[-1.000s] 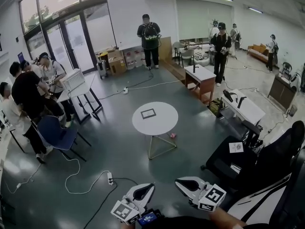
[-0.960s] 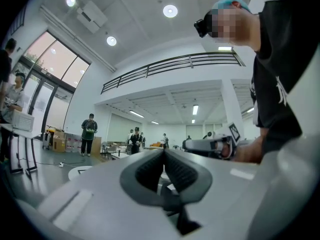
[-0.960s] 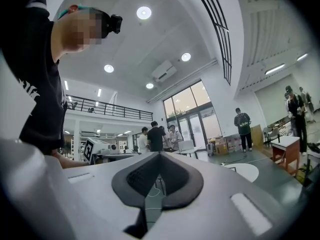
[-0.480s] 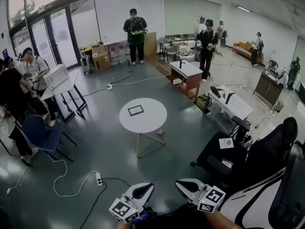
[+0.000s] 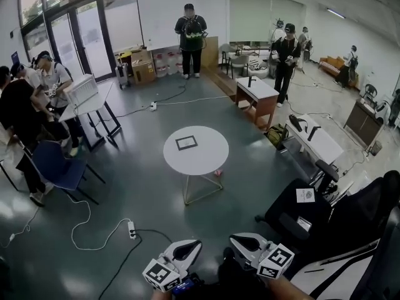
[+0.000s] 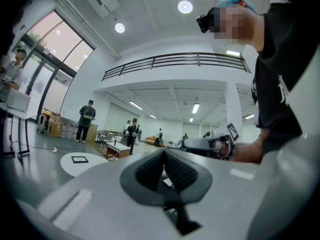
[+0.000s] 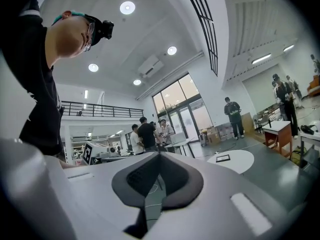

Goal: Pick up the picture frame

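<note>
Holding both tools low in front of my body, I have the left hand-held gripper (image 5: 195,245) and the right hand-held gripper (image 5: 236,239) pointing level towards the round white table (image 5: 209,161) further into the room. Each has its jaws pressed together with nothing between them, which makes sense while I stand well apart from anything to grasp. The picture frame (image 5: 186,143) lies flat on the table top, a little left of centre, untouched. I judge the approach comes first; the jaws need to part only beside the table.
</note>
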A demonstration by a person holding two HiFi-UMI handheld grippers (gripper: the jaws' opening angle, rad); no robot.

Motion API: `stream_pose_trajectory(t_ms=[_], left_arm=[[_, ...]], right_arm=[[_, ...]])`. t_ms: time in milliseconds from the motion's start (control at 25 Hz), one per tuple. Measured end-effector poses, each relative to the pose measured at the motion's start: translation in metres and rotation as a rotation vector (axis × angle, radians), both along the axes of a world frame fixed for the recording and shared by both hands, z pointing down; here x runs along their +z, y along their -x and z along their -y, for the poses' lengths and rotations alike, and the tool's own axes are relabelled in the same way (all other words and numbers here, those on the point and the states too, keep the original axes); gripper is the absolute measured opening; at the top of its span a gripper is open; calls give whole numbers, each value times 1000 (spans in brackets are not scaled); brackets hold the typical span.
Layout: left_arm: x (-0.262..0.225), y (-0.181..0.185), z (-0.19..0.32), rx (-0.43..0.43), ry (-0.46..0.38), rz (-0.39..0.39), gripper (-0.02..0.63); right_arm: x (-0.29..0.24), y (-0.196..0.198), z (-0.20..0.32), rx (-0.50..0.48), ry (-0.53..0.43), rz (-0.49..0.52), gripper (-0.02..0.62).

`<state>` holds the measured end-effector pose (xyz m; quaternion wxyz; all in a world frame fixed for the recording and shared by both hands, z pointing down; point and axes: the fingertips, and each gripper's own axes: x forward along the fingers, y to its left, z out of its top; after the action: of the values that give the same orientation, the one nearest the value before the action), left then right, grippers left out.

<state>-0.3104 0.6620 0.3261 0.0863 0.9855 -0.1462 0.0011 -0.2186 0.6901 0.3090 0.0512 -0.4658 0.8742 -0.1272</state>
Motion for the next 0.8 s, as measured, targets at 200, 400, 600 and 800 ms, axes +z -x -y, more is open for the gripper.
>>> stream_pose_trajectory(t_ms=[200, 400, 600, 800], left_arm=[[12, -15, 37, -52, -36, 94, 3], [14, -57, 83, -43, -25, 134, 3], [9, -94, 123, -55, -1, 178, 3], [-15, -144, 167, -55, -9, 171, 3]], right_arm=[[4, -20, 51, -42, -24, 34, 0], [-3, -62, 102, -62, -37, 67, 0], [-8, -103, 146, -73, -29, 89, 0], [-8, -149, 182, -87, -4, 119, 0]])
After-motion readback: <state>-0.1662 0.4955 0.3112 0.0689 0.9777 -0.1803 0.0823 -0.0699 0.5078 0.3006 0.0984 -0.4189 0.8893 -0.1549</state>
